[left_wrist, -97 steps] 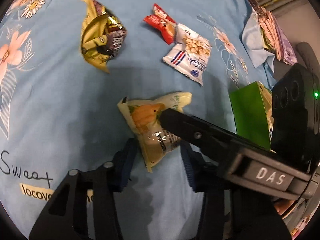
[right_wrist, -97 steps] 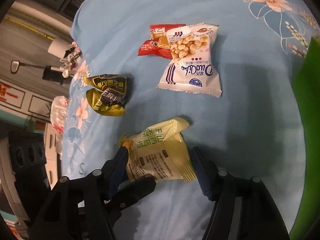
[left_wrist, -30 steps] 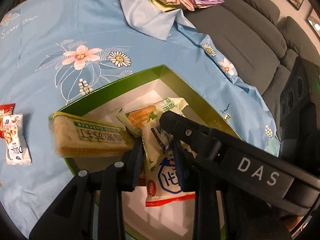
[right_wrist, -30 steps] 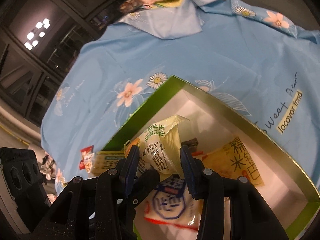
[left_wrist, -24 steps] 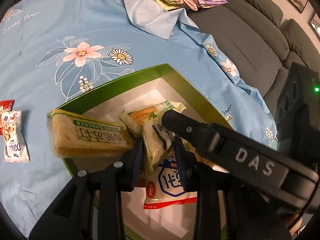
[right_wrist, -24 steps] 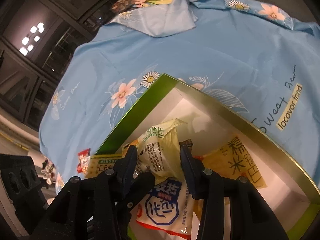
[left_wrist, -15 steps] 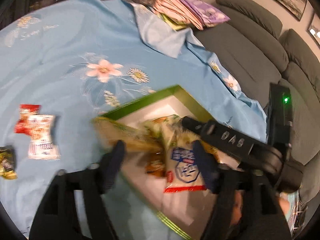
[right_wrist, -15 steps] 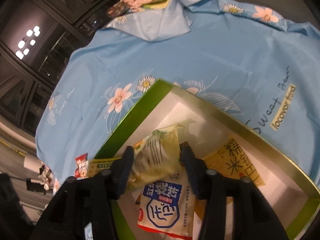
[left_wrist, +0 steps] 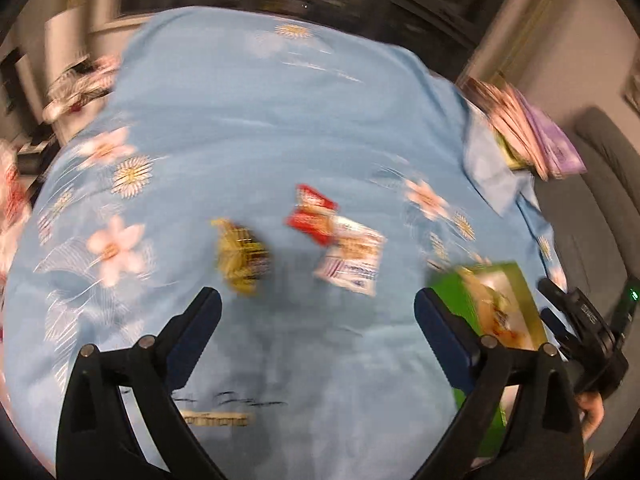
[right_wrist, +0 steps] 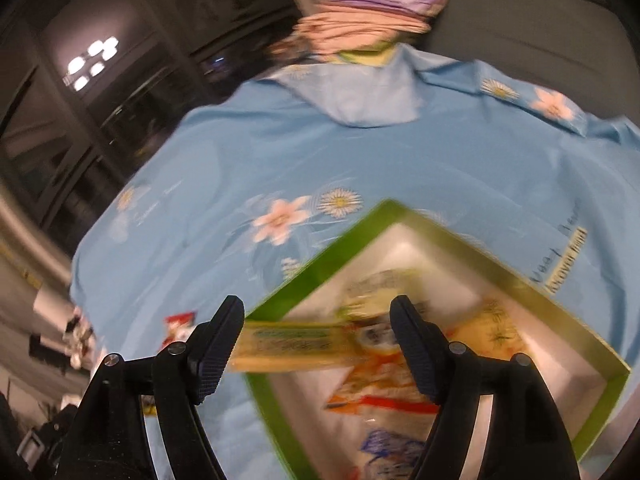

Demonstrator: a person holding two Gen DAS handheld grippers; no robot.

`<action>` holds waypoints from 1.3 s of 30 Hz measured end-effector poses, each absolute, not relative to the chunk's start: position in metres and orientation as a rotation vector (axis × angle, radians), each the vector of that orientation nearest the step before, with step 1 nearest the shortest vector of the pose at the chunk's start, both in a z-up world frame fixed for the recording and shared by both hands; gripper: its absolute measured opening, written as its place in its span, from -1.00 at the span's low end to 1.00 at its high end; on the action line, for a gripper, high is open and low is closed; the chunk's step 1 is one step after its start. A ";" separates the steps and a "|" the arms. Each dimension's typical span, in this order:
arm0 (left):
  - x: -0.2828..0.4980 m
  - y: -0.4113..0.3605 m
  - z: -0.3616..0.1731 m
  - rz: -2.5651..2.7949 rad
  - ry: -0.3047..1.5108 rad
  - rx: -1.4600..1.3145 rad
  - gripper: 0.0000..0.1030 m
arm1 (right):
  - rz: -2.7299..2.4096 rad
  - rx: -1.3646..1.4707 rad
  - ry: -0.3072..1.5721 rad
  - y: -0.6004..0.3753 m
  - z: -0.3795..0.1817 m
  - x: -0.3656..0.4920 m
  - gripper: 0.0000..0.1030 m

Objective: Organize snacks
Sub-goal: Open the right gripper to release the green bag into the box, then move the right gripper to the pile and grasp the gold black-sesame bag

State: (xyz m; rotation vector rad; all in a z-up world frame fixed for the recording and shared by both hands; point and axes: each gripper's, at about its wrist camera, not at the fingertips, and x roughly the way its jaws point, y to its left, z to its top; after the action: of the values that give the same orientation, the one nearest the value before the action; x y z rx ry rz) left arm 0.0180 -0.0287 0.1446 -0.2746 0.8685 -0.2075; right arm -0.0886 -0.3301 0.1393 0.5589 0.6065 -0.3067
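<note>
The left tongs stood spread wide with nothing between the two arms; the jaws had just been opening, and only bare blue cloth showed in the gap. Just beyond the left fingertip lay a yellow-and-dark crumpled packet, and beyond the middle of the gap a white packet touching a red one, all three loose on the flowered cloth and clear of the tongs. By the right fingertip sat the green box, its near corner hidden behind that arm. Past it, at the picture's edge, a hand held the other black tool. The whole view was smeared by motion, so the printing on the packets could not be read.

The right tongs hung over the green box, released as well, the jaws having just been opening. A long yellow-green cracker pack lay across the box's near rim between the two fingertips, but neither pad pressed on it. Beneath and beyond it, inside the white-lined box, rested several more packets, among them a yellow one and a white one with blue print; blur hid their edges. A small red packet lay on the cloth outside the box to the left. Farther off, a folded pile of pink and purple fabric sat at the cloth's far end.
</note>
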 end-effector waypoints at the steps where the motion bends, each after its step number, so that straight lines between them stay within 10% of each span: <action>1: 0.017 -0.016 0.140 -0.171 0.869 -0.290 0.90 | -0.278 0.535 0.608 -0.320 0.141 -0.085 0.48; 34: 0.040 0.072 0.113 0.051 0.957 -0.296 0.90 | 0.212 0.232 1.086 -0.064 0.061 0.092 0.47; 39: 0.042 0.073 0.111 0.046 0.973 -0.311 0.90 | 0.240 0.288 1.135 -0.075 0.037 0.099 -0.14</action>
State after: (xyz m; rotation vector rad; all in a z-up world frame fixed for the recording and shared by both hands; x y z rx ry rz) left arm 0.0416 0.0733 0.1106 -0.3111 0.9735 0.0460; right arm 0.0993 -0.0754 0.0368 0.2882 1.1350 0.2403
